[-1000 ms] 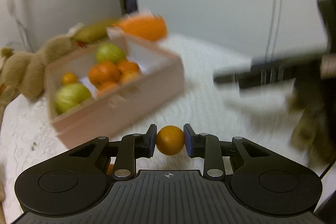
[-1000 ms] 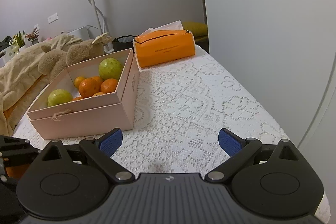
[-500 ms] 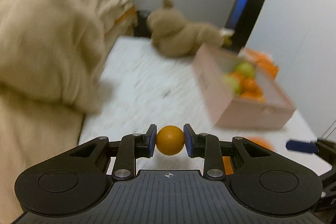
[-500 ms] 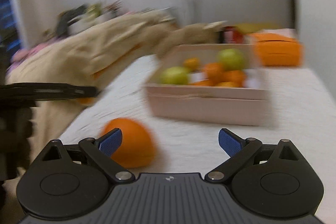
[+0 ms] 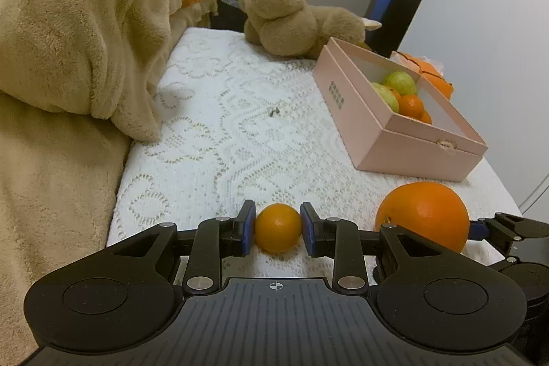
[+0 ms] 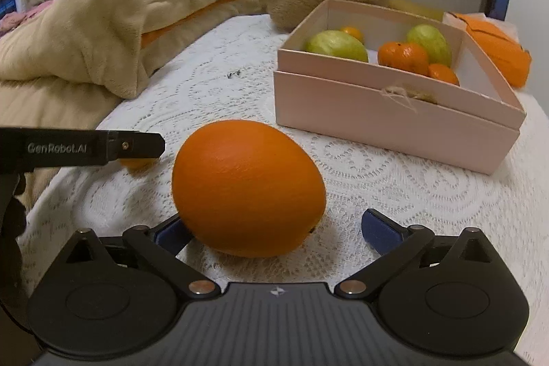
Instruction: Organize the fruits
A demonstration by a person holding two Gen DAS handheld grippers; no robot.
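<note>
My left gripper [image 5: 278, 232] is shut on a small orange [image 5: 278, 233], low over the lace tablecloth [image 5: 240, 132]. A big orange [image 6: 248, 187] lies on the cloth between the open fingers of my right gripper [image 6: 278, 230]; it also shows in the left wrist view [image 5: 423, 215]. The pink box [image 6: 394, 105] holds green guavas [image 6: 336, 46] and small oranges [image 6: 403, 56]; in the left wrist view the box [image 5: 387, 126] stands at the right. The left gripper's finger [image 6: 82, 148] shows at the left of the right wrist view, with the small orange partly hidden behind it.
A beige blanket [image 5: 75, 33] is heaped along the left side of the table. A brown plush toy [image 5: 288, 19] lies behind the box. An orange tissue pouch [image 6: 494, 50] sits beyond the box. A wall runs along the right.
Both grippers swung round to the table's near end and steadied. The right gripper has come up around the big orange. The left gripper has kept the small orange and lowered it toward the cloth.
</note>
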